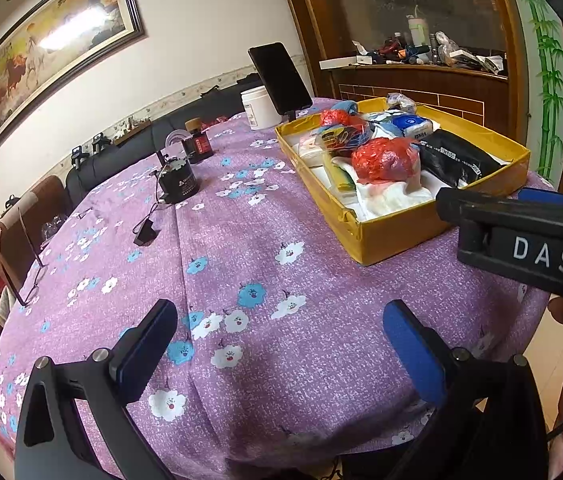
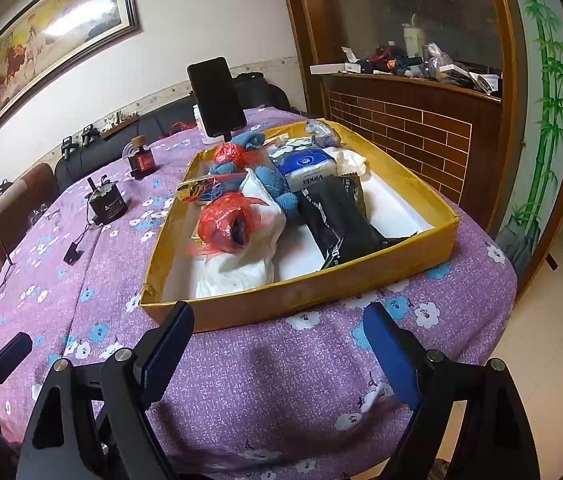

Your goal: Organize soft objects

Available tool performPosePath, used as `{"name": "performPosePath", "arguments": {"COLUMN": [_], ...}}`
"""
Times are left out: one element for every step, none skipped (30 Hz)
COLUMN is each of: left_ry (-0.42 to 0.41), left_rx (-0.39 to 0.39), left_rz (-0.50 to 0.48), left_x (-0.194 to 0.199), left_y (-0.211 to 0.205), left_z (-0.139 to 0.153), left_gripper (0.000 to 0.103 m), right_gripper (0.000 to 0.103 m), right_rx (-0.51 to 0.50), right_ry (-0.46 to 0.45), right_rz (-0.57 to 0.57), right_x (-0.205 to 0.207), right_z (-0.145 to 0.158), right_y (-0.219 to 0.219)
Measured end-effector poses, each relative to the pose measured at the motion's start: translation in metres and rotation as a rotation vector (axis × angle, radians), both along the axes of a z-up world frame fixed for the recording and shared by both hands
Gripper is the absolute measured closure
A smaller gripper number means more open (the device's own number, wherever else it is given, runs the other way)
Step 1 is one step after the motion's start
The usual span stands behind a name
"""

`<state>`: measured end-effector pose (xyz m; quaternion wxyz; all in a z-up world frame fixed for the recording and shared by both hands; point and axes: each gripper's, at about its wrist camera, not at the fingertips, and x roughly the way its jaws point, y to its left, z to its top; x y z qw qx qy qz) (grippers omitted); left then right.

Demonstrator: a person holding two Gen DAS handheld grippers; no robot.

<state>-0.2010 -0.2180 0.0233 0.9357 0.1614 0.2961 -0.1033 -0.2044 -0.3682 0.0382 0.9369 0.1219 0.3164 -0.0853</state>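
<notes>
One table under purple floral cloth [image 2: 241,380] fills both views; framed painting [image 1: 53,52] upper left, wooden cabinet [image 2: 401,128] upper right. Yellow tray [image 2: 321,294] at centre of right view holds soft items: black pouch [image 2: 341,220], red bag [image 2: 223,224], tissue pack [image 2: 307,166]. Left gripper [image 1: 281,356] and right gripper [image 2: 277,356], at lower frame edges, both spread wide, empty, above cloth.

Flowered purple tablecloth [image 1: 241,240], propped phone [image 2: 216,96], framed horse painting [image 1: 53,44], white jar [image 1: 257,106]
</notes>
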Motion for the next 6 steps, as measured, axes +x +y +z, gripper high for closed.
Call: {"name": "performPosePath", "arguments": {"left_ry": [-0.002, -0.007, -0.011, -0.014, -0.016, -0.018], "left_rx": [-0.012, -0.024, -0.04, -0.06, -0.079, -0.078], "left_rz": [-0.009, -0.021, -0.038, -0.058, -0.078, -0.079], "left_x": [-0.002, -0.005, -0.007, -0.01, -0.012, -0.012], "left_y": [0.001, 0.002, 0.003, 0.004, 0.004, 0.004], "left_z": [0.001, 0.002, 0.004, 0.006, 0.008, 0.009], "left_gripper": [0.0, 0.0, 0.0, 0.0, 0.0, 0.0], "right_gripper": [0.013, 0.013, 0.013, 0.013, 0.013, 0.013], "right_rx": [0.001, 0.001, 0.001, 0.002, 0.002, 0.003], "right_ry": [-0.002, -0.003, -0.003, -0.004, -0.005, -0.009], "right_rz": [0.0, -0.001, -0.001, -0.001, -0.003, -0.005], "right_x": [0.0, -0.001, -0.001, -0.001, -0.001, -0.002], "right_z": [0.0, 0.0, 0.0, 0.0, 0.001, 0.001], "right_y": [0.0, 0.0, 0.0, 0.0, 0.0, -0.001]}}
